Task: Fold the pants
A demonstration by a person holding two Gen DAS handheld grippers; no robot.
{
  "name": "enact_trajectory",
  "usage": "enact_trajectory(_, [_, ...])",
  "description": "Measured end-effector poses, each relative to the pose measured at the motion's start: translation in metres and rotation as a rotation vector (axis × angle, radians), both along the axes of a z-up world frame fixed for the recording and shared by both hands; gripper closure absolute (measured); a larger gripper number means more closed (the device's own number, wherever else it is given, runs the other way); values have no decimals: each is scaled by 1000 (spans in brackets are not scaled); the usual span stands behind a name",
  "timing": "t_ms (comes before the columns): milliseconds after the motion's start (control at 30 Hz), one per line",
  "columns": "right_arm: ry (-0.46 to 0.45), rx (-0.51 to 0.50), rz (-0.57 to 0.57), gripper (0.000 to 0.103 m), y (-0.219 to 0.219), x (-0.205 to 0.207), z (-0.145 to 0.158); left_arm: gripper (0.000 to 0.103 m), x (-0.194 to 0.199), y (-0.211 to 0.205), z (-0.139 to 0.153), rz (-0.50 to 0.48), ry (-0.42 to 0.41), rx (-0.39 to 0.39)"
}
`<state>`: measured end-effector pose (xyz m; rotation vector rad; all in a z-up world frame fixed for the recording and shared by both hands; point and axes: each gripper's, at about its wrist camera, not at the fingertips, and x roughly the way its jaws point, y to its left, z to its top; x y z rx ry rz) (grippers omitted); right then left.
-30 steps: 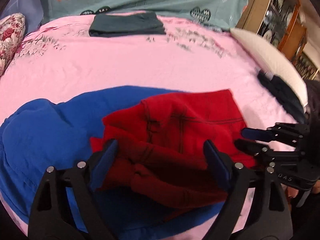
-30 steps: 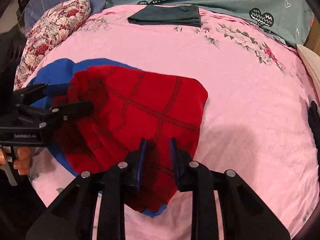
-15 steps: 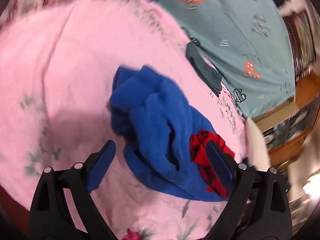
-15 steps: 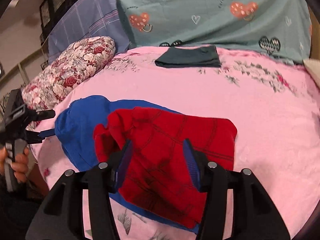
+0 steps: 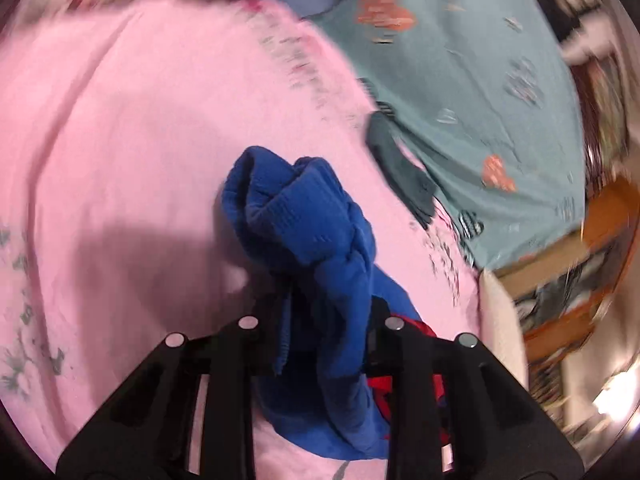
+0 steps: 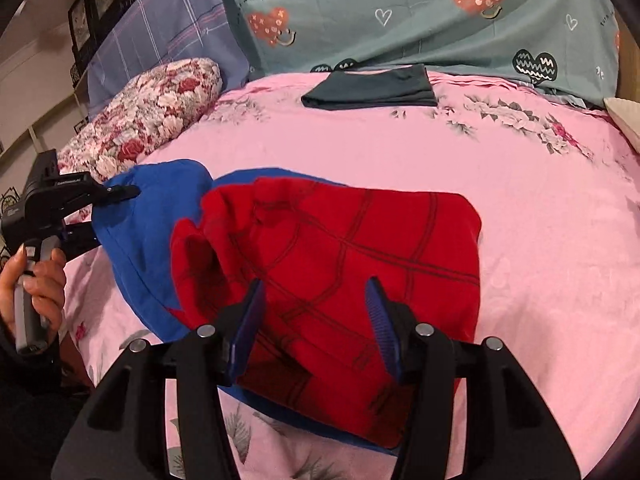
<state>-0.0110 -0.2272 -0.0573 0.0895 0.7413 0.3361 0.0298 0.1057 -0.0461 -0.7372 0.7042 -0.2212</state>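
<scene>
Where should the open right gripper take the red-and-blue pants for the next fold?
Probably the near hem of the red-and-blue pants, right gripper coming in low from the near side: that layered edge lies flat just under its open jaws, while the left gripper pinches the blue end.

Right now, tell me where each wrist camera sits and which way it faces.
Left wrist: rides the left gripper, tilted down over the pink bedsheet toward the teal heart-print cover; its jaws, just closing, pinch the bunched blue fabric of the pants.
Right wrist: rides the open right gripper, facing the headboard across the red web-patterned pants panel; the person's left hand shows.
Shared: the pants, sheet, cover and folded dark garment.
</scene>
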Motion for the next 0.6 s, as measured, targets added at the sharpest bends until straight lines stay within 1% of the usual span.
enact_trajectory(33, [-9, 15, -12, 50, -4, -2, 1, 78, -3, -12, 15, -28, -47, 55])
enact_trajectory(67, [-27, 30, -29, 50, -10, -4, 3, 78, -11, -33, 35, -79, -114, 134])
enact_trajectory(133, [-82, 73, -96, 50, -31, -13, 13, 78, -26, -85, 69, -214, -230, 283])
enact_trajectory(200, [-128, 122, -195, 50, -63, -23, 26, 78, -37, -140, 89, -360, -308, 386])
enact_trajectory(233, [-155, 148, -270, 50, -85, -30, 34, 78, -40, -164, 93, -426, -335, 426])
enact_trajectory(267, [-167, 161, -329, 50, -103, -35, 40, 76, -46, -195, 92, -502, -361, 472])
enact_trajectory(300, [-164, 169, -393, 50, -124, -40, 44, 75, -49, -223, 86, -573, -366, 526])
enact_trajectory(333, [-150, 168, -430, 48, -136, -42, 45, 71, -52, -252, 73, -654, -354, 600])
enact_trajectory(367, [-115, 158, -460, 45, -147, -42, 43, 66, -52, -281, 50, -738, -322, 679])
enact_trajectory(400, [-71, 158, -474, 45, -156, -42, 38, 66, -48, -303, 25, -808, -257, 745])
enact_trajectory(433, [-46, 170, -480, 45, -161, -42, 34, 64, -44, -313, 6, -830, -216, 783])
enact_trajectory(467, [-24, 181, -477, 45, -163, -43, 30, 59, -47, -313, -1, -817, -235, 800])
enact_trajectory(500, [-5, 186, -462, 45, -162, -43, 27, 55, -50, -311, 2, -810, -261, 799])
enact_trajectory(567, [-4, 174, -416, 43, -154, -44, 26, 16, -55, -300, 14, -779, -278, 782])
enact_trajectory(600, [-8, 165, -388, 43, -147, -42, 28, 15, -57, -293, 22, -751, -301, 777])
